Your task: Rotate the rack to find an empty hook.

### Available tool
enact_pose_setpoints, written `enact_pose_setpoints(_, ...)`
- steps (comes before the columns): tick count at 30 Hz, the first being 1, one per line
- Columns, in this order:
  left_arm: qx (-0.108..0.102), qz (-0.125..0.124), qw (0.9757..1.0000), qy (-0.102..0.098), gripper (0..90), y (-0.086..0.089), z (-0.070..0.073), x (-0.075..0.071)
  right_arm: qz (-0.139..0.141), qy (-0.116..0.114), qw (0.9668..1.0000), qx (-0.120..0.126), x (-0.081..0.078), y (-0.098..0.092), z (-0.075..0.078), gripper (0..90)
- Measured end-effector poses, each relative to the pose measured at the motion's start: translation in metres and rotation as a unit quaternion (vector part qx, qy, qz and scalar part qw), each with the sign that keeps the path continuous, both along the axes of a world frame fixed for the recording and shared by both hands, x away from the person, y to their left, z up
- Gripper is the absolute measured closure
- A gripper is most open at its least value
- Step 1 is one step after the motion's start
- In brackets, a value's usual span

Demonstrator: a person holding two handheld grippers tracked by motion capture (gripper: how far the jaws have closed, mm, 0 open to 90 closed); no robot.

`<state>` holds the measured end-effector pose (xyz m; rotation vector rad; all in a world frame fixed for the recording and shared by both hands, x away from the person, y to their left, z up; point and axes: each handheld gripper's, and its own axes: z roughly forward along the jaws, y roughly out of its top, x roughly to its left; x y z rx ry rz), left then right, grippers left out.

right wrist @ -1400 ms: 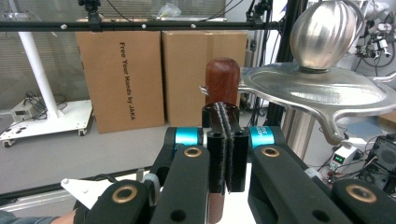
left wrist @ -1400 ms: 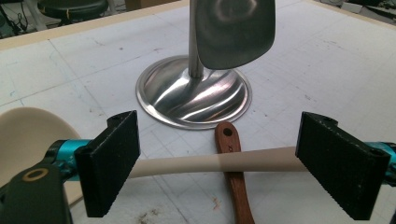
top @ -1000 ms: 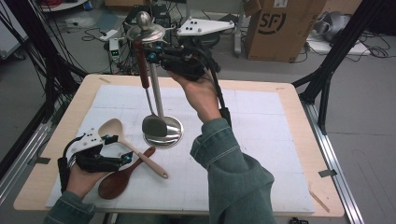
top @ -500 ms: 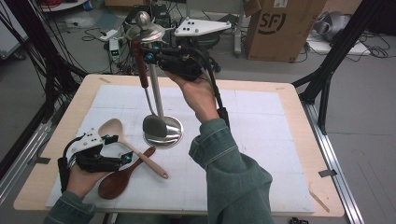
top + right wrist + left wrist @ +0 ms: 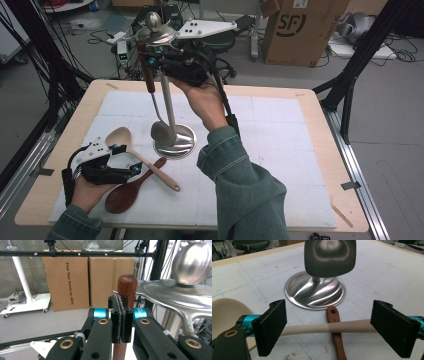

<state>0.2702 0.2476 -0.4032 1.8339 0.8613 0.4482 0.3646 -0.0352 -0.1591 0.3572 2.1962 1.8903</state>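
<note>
Two cardboard boxes are standing behind the rig in the right gripper view, and the left one (image 5: 66, 282) is carrying the readable line "Free Your Hands by JAKA" down its face; in the high view another box (image 5: 300, 30) beyond the worktop (image 5: 310, 107) is showing a large "SF" mark, its top being cut off by the frame edge. The right gripper (image 5: 150, 62) is being held up beside the head of the metal utensil stand (image 5: 170, 107), its jaws closed tight on the brown wooden handle of a metal spatula (image 5: 162, 132), whose blade is hanging just above the stand's round base. In the right gripper view (image 5: 120, 320) the pads are pressing together in front of that handle, so how the handle is sitting between them is hard to make out, and the stand's knob and hook plate are running out of frame at the right. The left gripper (image 5: 127, 160) is resting low at the near left of the worktop, its jaws standing wide open around the handle of a cream spoon (image 5: 322, 328) without touching it. That handle is lying across a dark wooden spoon (image 5: 335, 327), whose bowl is being cut off below in the left gripper view.
</note>
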Motion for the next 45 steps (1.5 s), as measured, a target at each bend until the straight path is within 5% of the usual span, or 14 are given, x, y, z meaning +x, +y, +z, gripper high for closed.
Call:
enact_pose_setpoints(16, 0.000, 0.000, 1.0000, -0.001, 14.4, 0.001, 0.000, 0.000, 0.007, -0.002, 1.0000, -0.005, -0.002, 0.001, 0.002, 89.4)
enact_pose_setpoints(45, 0.000, 0.002, 1.0000, -0.001, 14.4, 0.001, 0.000, 0.000, 0.009, 0.000, 0.9999, -0.013, -0.001, -0.038, -0.006, 89.4)
